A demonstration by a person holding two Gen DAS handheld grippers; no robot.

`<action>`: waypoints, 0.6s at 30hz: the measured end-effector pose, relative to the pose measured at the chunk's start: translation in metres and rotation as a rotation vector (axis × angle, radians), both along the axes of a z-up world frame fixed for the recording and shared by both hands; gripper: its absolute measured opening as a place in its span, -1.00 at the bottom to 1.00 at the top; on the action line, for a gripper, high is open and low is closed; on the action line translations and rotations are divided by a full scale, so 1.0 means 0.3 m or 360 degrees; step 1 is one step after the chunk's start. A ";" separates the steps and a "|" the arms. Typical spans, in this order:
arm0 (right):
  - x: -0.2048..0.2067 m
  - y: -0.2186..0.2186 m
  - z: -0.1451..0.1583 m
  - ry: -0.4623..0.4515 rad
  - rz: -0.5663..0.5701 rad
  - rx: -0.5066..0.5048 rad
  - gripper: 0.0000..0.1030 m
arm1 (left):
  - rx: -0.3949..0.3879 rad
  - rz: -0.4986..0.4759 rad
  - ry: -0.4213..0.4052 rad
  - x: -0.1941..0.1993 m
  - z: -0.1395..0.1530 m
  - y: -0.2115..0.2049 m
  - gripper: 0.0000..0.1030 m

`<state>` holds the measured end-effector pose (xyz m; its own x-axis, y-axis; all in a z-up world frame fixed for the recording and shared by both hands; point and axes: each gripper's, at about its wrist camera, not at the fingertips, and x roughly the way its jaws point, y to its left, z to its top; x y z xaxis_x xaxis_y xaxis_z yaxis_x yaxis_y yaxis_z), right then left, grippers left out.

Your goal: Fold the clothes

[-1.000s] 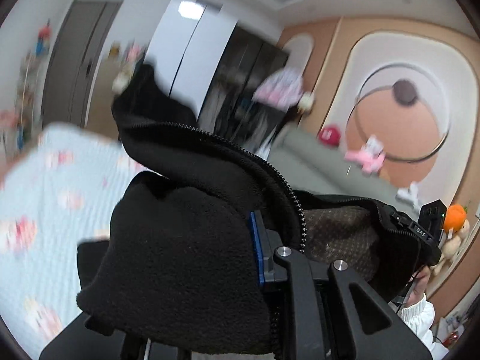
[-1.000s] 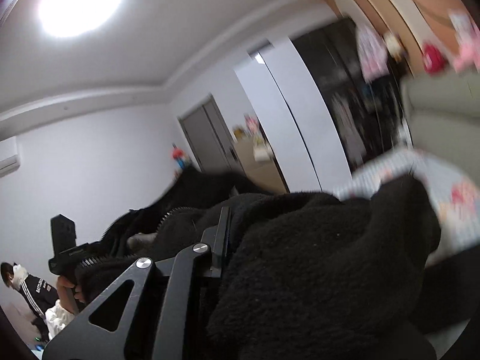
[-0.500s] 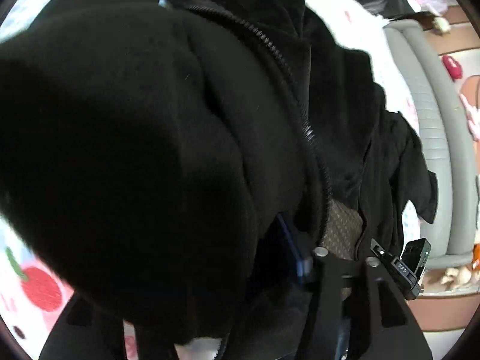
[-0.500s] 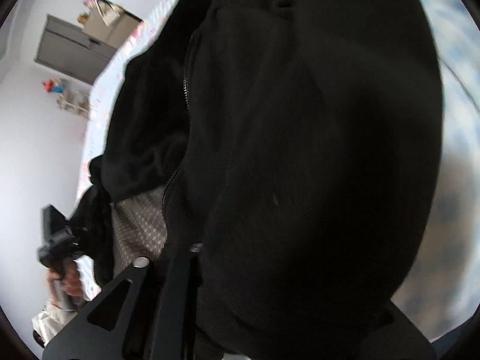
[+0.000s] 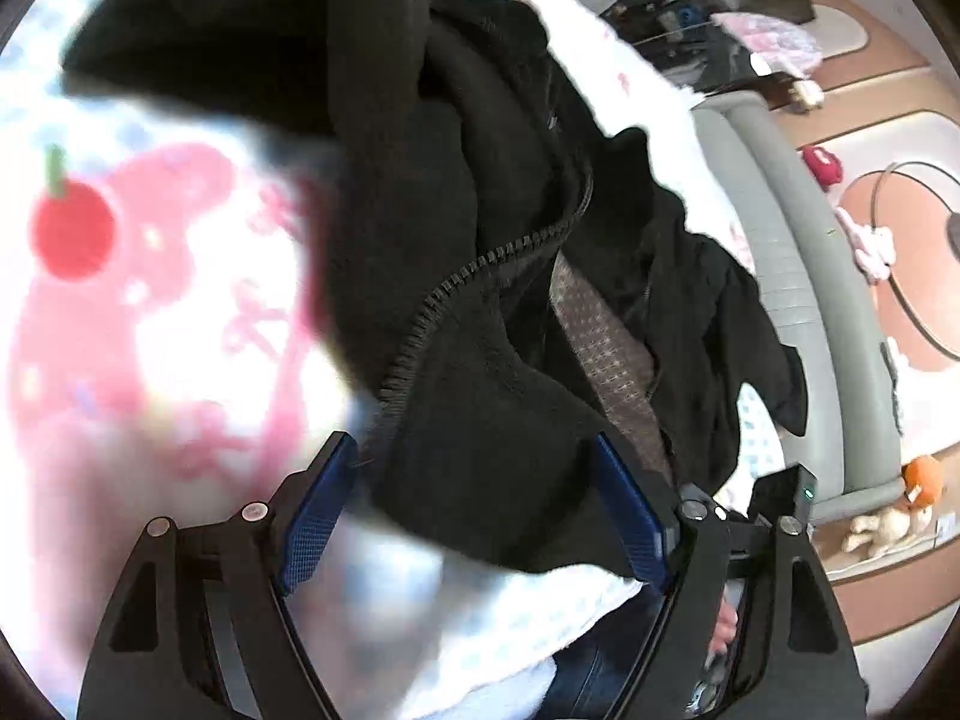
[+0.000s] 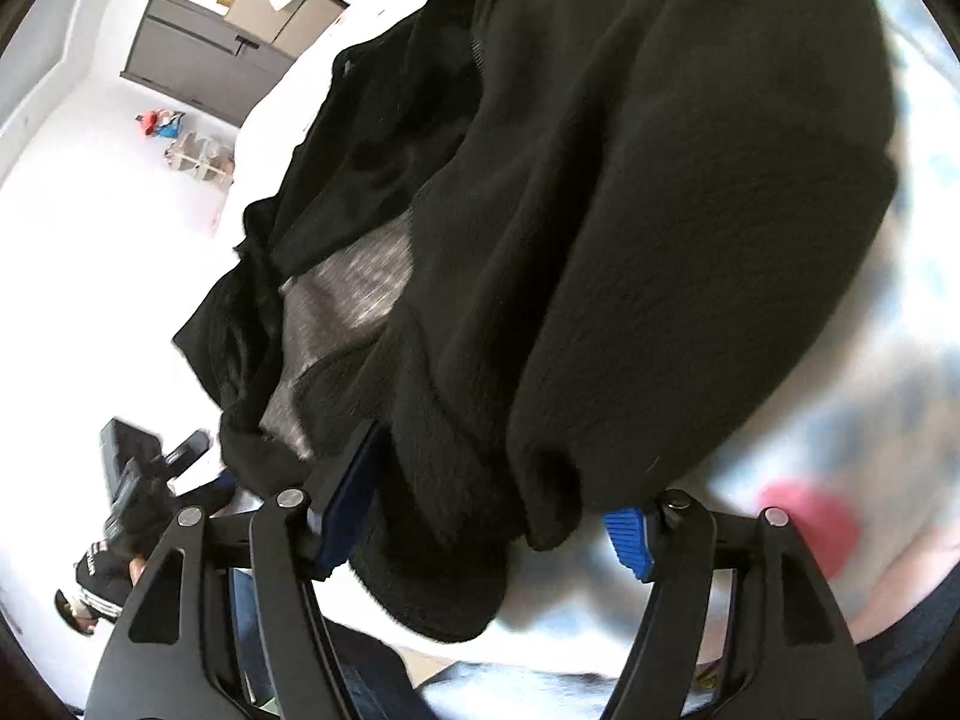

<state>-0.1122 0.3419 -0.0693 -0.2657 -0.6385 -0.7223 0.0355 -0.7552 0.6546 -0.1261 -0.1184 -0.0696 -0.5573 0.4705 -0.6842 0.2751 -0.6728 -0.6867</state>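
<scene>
A black fleece zip jacket (image 5: 480,276) lies bunched on the bed, with its zipper (image 5: 480,264) and brown patterned lining (image 5: 606,354) showing. My left gripper (image 5: 480,492) is open, its blue pads (image 5: 318,504) spread either side of the jacket's near edge. In the right wrist view the same jacket (image 6: 600,210) fills the frame. My right gripper (image 6: 486,516) is open too, with blue pads (image 6: 627,540) either side of the jacket's hem. Neither gripper holds the cloth.
The bedsheet (image 5: 150,300) is white with pink and red prints. A grey padded headboard (image 5: 792,300) runs along the right. The other gripper shows at the left of the right wrist view (image 6: 138,474). A grey door (image 6: 198,60) stands in the far corner.
Both grippers carried the jacket down from the air onto the bed, then opened and let go of it. The jaws now stand wide apart.
</scene>
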 end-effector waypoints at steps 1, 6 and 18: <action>0.009 -0.007 -0.002 -0.0011 0.0024 -0.0035 0.35 | -0.0007 -0.0007 0.0011 -0.005 0.006 0.024 0.04; 0.072 -0.008 0.016 0.0059 0.0118 -0.0128 0.24 | -0.0074 0.0006 0.0106 0.062 0.075 0.067 -0.34; 0.094 0.063 0.192 0.0230 0.0112 0.0185 -0.61 | -0.0198 0.0076 0.0046 0.252 0.202 0.189 -0.86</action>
